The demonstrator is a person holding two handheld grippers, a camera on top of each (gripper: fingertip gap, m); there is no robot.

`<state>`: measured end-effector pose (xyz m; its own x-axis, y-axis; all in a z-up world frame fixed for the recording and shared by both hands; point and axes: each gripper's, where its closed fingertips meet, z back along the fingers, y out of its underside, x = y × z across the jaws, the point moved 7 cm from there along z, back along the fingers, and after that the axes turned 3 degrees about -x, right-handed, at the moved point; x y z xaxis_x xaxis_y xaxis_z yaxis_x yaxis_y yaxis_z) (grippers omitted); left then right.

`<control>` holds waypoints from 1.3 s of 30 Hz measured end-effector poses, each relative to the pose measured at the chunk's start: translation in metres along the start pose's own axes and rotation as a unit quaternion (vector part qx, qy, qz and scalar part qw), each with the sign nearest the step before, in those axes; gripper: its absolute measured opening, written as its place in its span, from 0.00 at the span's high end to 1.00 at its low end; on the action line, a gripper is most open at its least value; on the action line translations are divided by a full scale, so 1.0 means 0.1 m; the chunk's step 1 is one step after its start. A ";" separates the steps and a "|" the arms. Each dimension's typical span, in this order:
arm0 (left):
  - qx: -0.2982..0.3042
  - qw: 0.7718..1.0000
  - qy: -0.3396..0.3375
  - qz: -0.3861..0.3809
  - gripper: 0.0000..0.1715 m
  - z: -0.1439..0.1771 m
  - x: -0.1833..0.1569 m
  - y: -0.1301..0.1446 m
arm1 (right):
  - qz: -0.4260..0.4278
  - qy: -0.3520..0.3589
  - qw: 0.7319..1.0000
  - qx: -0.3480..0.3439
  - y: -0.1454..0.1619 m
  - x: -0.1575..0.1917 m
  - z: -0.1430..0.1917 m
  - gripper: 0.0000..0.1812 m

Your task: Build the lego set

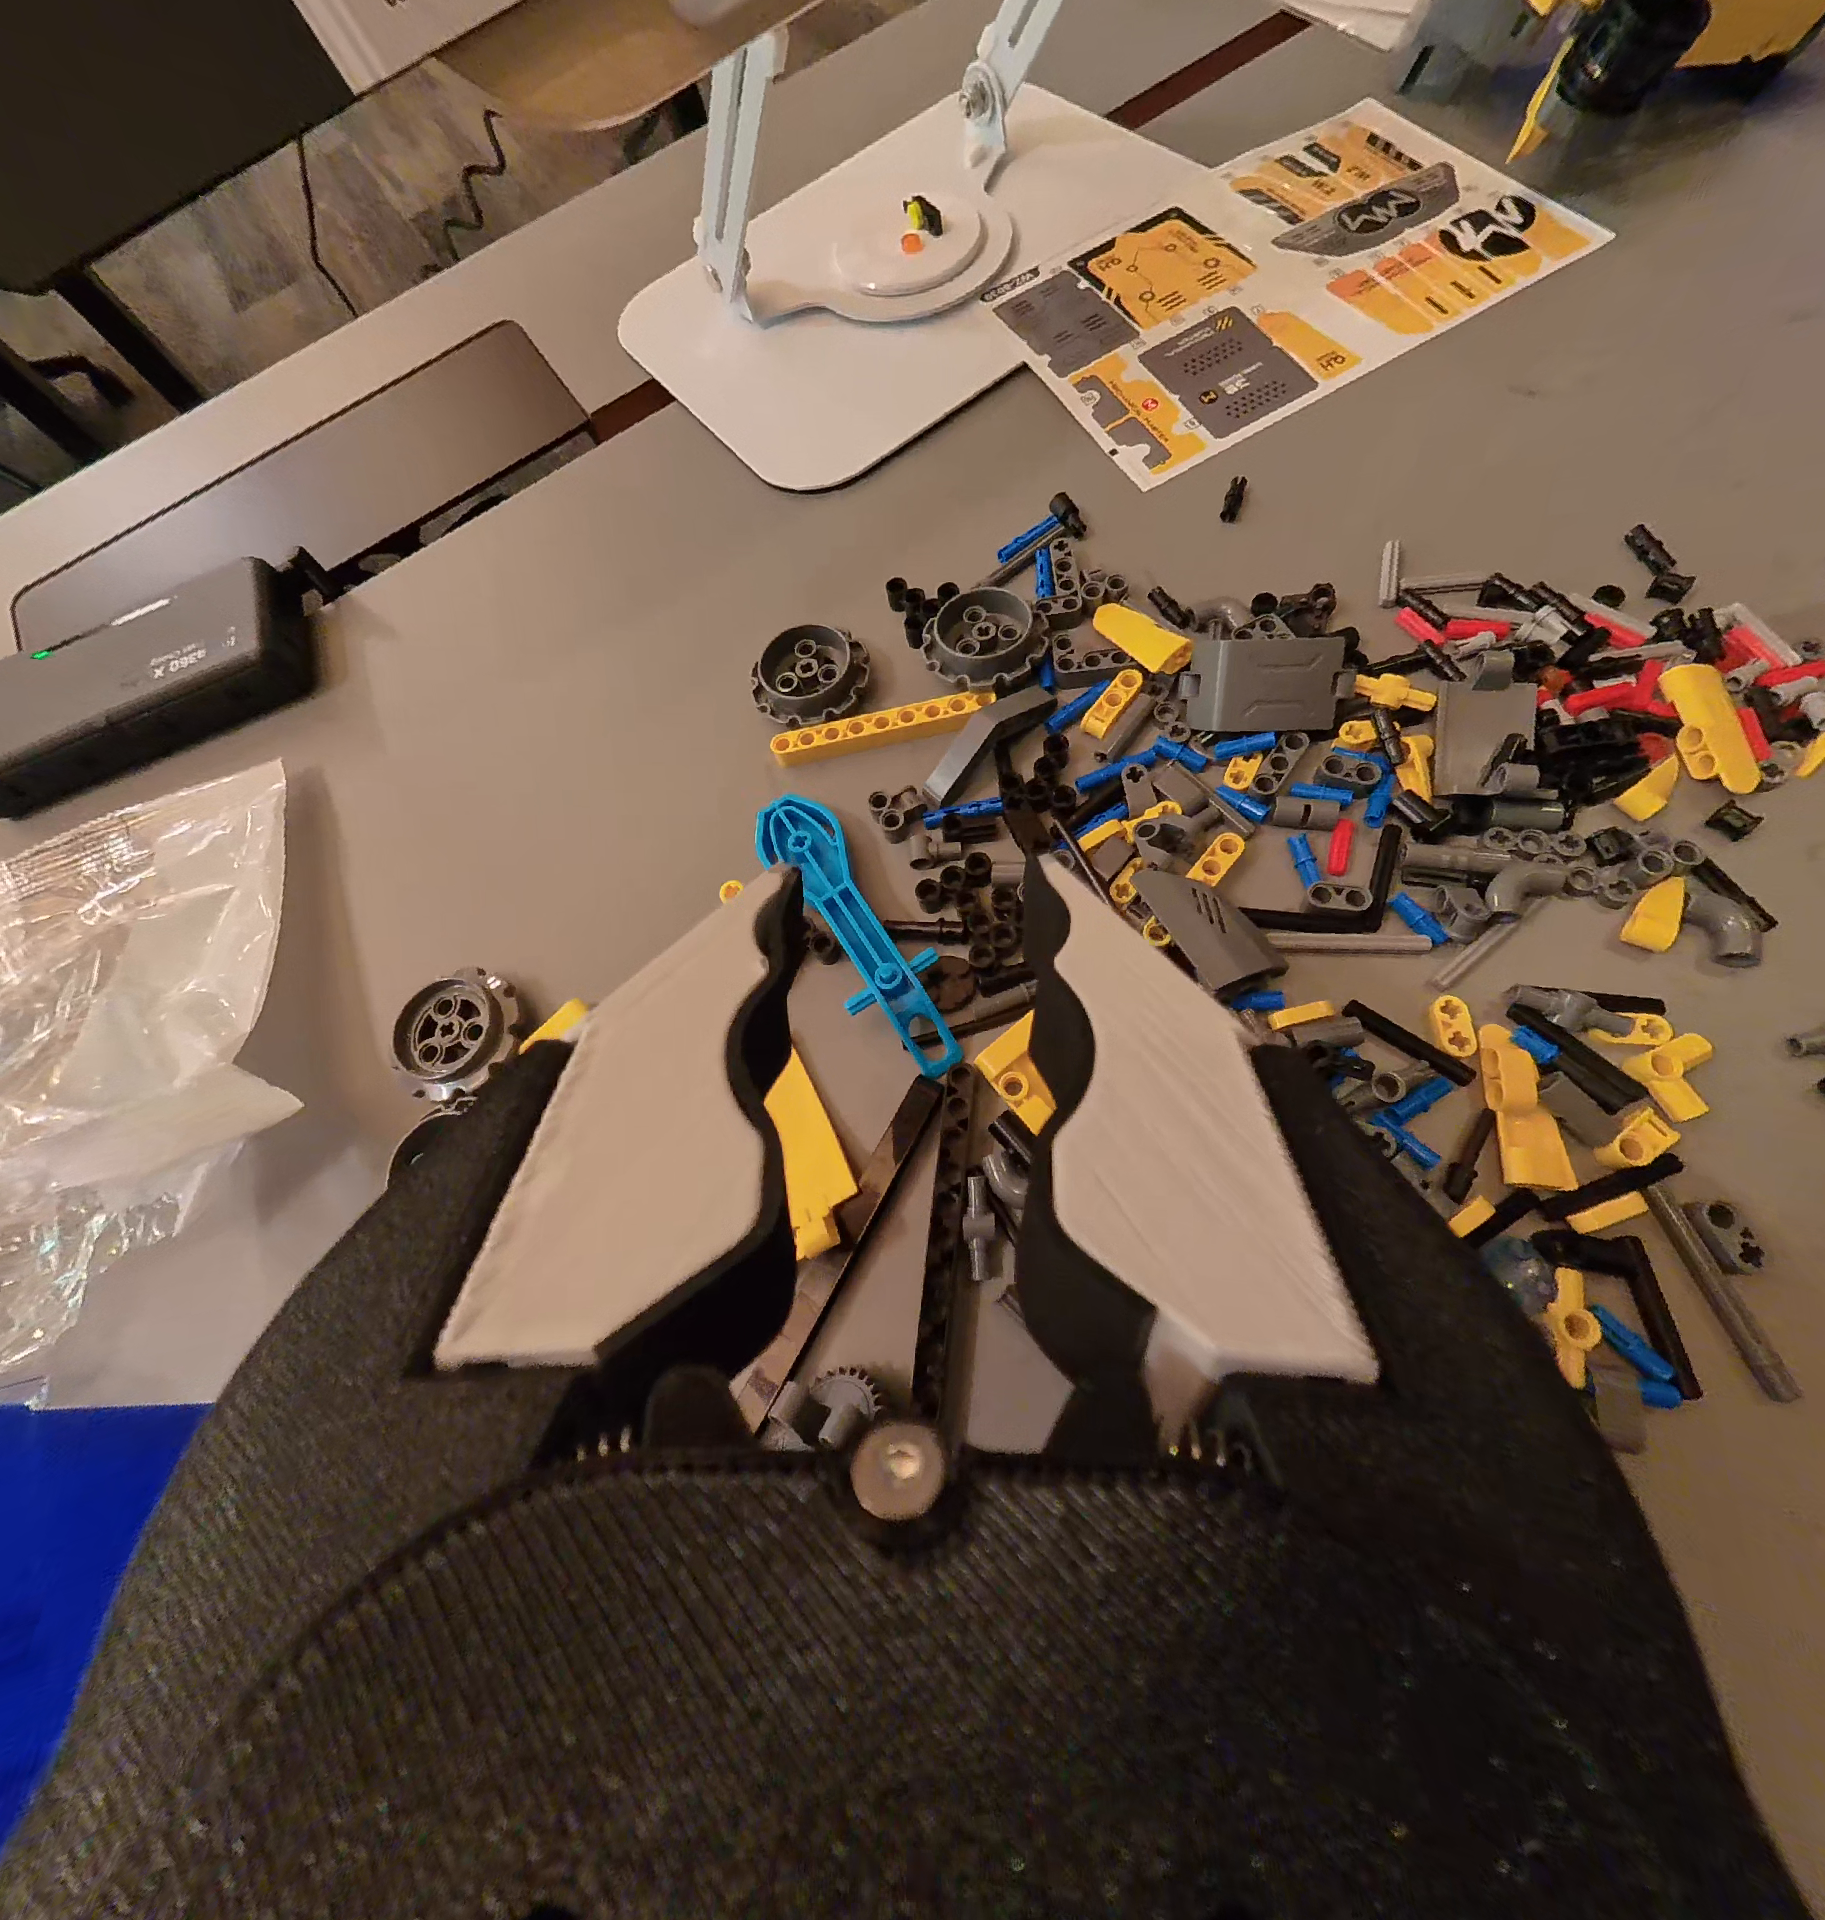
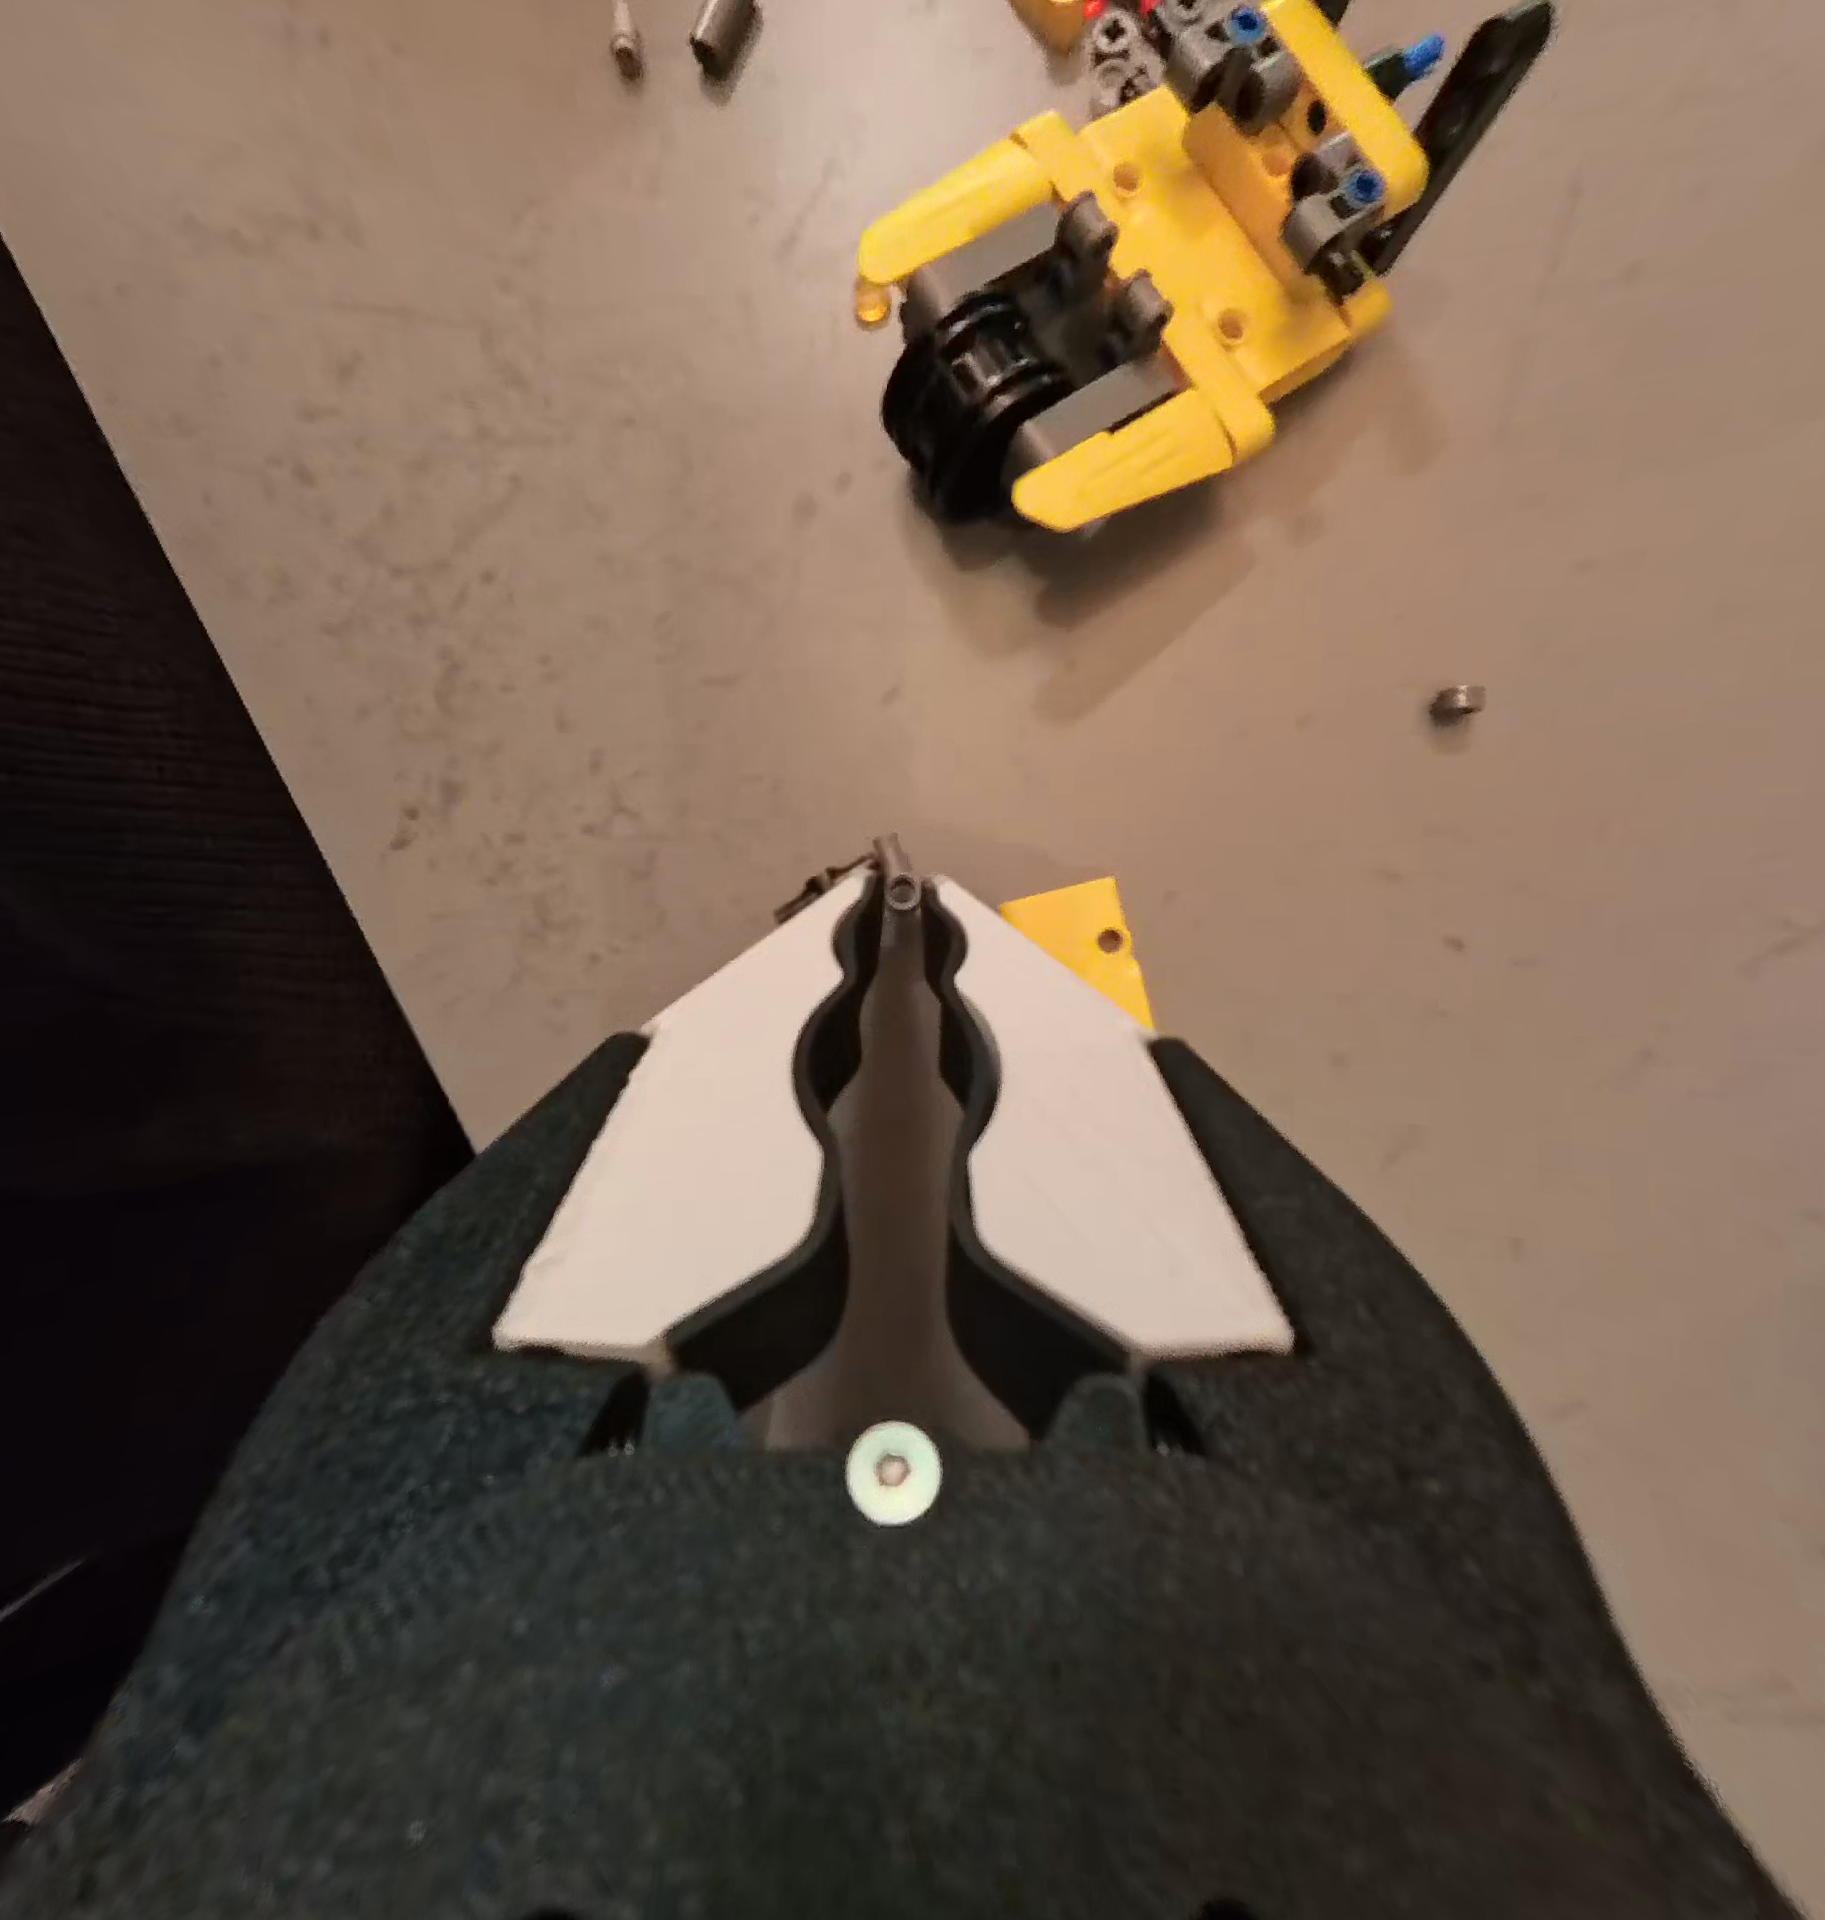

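My left gripper (image 1: 913,894) is open and empty, hovering over the near edge of a pile of loose building-toy parts (image 1: 1334,790) in black, blue, yellow, grey and red. A light blue lever-shaped part (image 1: 854,935) lies between its fingertips, with a long black beam (image 1: 944,1226) and a yellow panel (image 1: 809,1153) beneath the fingers. My right gripper (image 2: 900,883) is shut on a small dark grey pin (image 2: 900,883) held at its tips above the grey table. A yellow and black part-built model (image 2: 1157,281) lies ahead of it. A yellow piece (image 2: 1084,935) shows by the right finger.
A white stand base (image 1: 835,353) and a sticker sheet (image 1: 1303,281) lie beyond the pile. A dark box with a green light (image 1: 139,675) and clear plastic bags (image 1: 87,1018) sit at the left. A grey bush (image 2: 1456,701) and two small pins (image 2: 721,31) lie loose. The table edge (image 2: 212,644) runs along the left. The grippers' ends are close to 40 centimetres from one another. To reach the grey bush (image 2: 1456,701) in a straight line is about 10 centimetres for my right fingers, about 35 centimetres for my left.
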<state>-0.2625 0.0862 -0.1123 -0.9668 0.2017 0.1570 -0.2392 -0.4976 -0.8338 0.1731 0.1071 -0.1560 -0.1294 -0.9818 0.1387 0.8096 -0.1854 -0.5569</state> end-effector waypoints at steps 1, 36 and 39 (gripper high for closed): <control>0.002 1.000 0.000 -0.001 0.77 0.00 0.00 0.00 | -0.003 0.003 1.000 0.006 0.01 -0.02 0.00 0.96; -0.003 1.000 0.005 0.001 0.77 0.00 -0.01 -0.01 | -0.052 0.176 0.979 -0.094 -0.40 -0.73 -0.15 1.00; -0.002 1.000 0.005 0.000 0.77 0.00 -0.01 -0.01 | -0.049 0.188 0.978 -0.079 -0.42 -0.72 -0.04 0.95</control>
<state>-0.2618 0.0860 -0.1117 -0.9658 0.2099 0.1523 -0.2393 -0.4947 -0.8355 0.1466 0.1849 -0.1456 -0.4271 -0.8990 -0.0968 0.6886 -0.2540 -0.6792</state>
